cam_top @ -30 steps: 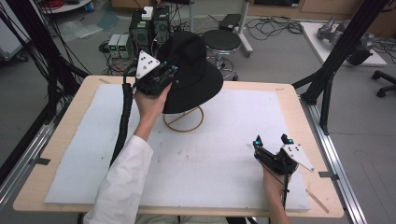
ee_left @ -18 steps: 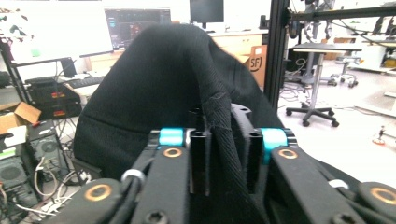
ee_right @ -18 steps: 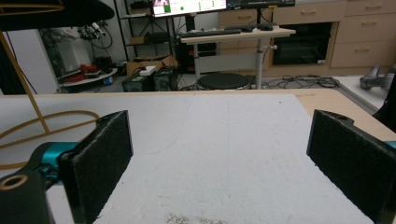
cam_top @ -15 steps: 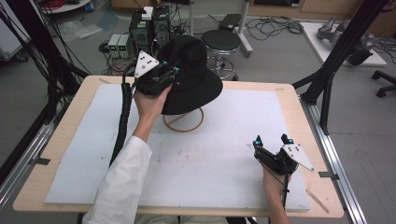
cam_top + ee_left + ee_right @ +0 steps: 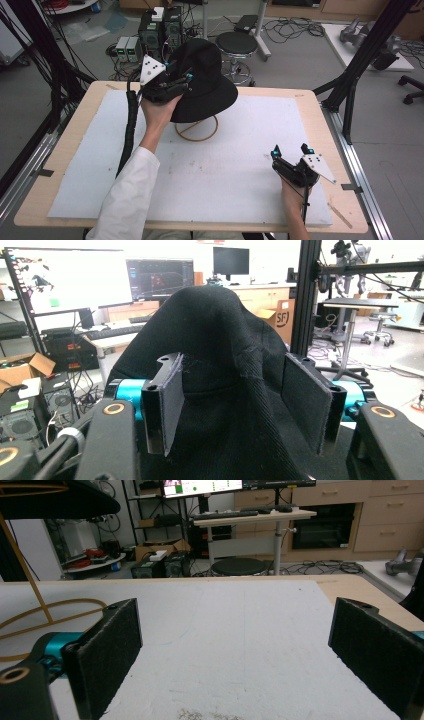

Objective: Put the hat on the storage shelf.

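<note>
A black brimmed hat (image 5: 207,87) sits tilted on a thin wire stand (image 5: 196,131) with a ring base, at the table's far middle. My left gripper (image 5: 181,81) is raised against the hat's left side. In the left gripper view its jaws are partly closed, with the hat's crown (image 5: 225,335) bunched and creased between the pads (image 5: 172,395); my left gripper (image 5: 232,385) is shut on the fabric. My right gripper (image 5: 291,150) rests low at the near right of the table. It stands open (image 5: 235,655) with nothing between its pads, and the stand's ring (image 5: 30,617) lies to its left.
A white mat (image 5: 225,175) covers most of the wooden table (image 5: 325,115). Black frame posts (image 5: 360,65) stand at the table's far right corner. A round stool (image 5: 239,45) and computer boxes (image 5: 160,30) stand on the floor behind the table.
</note>
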### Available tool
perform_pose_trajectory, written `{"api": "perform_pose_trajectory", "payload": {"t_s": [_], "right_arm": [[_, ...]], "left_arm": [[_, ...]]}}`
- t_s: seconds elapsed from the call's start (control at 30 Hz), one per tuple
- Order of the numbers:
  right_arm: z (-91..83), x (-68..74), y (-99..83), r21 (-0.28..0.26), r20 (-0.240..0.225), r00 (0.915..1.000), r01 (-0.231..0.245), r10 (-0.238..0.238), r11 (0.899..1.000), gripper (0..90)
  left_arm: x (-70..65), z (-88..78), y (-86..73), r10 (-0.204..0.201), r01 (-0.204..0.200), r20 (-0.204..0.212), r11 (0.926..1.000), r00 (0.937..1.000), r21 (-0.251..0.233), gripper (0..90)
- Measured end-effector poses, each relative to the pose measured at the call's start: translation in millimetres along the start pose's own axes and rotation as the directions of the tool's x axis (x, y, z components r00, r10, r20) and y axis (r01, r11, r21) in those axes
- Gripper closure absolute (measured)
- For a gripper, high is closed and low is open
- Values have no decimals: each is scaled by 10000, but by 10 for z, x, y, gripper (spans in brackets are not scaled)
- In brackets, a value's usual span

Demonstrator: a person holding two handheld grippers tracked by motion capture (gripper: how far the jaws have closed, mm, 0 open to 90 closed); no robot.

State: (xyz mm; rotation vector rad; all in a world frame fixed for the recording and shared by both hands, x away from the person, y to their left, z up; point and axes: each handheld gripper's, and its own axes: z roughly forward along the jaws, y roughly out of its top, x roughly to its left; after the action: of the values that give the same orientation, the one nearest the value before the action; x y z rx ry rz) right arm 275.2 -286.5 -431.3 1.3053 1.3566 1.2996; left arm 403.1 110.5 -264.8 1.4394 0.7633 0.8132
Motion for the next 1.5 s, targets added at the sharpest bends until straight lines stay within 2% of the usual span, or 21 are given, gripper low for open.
{"api": "perform_pose_trajectory", "payload": {"t_s": [0.37, 0.67, 1.0, 1.2, 1.5], "right_arm": [[-2, -3, 1, -14, 56, 10000, -31, 31, 10000, 60], [-5, -1, 3, -40, 103, 9999, -43, 44, 10000, 60], [-8, -3, 3, -14, 100, 9999, -72, 72, 10000, 60], [-4, -1, 2, -7, 112, 9996, -240, 240, 9997, 60], [-6, -11, 2, -14, 137, 9995, -276, 276, 9996, 60]], "left_arm": [[87, -164, 46, -124, 112, -332, 9994, 9994, -333, 418], [150, -291, 44, -141, 124, -394, 9990, 9991, -441, 408], [270, -540, 37, -280, 229, -685, 9970, 9973, -741, 397], [396, -760, -1, -354, 254, -1092, 9955, 9934, -910, 391], [644, -1143, -100, -920, 681, -1795, 9885, 9794, -1349, 367]]}}
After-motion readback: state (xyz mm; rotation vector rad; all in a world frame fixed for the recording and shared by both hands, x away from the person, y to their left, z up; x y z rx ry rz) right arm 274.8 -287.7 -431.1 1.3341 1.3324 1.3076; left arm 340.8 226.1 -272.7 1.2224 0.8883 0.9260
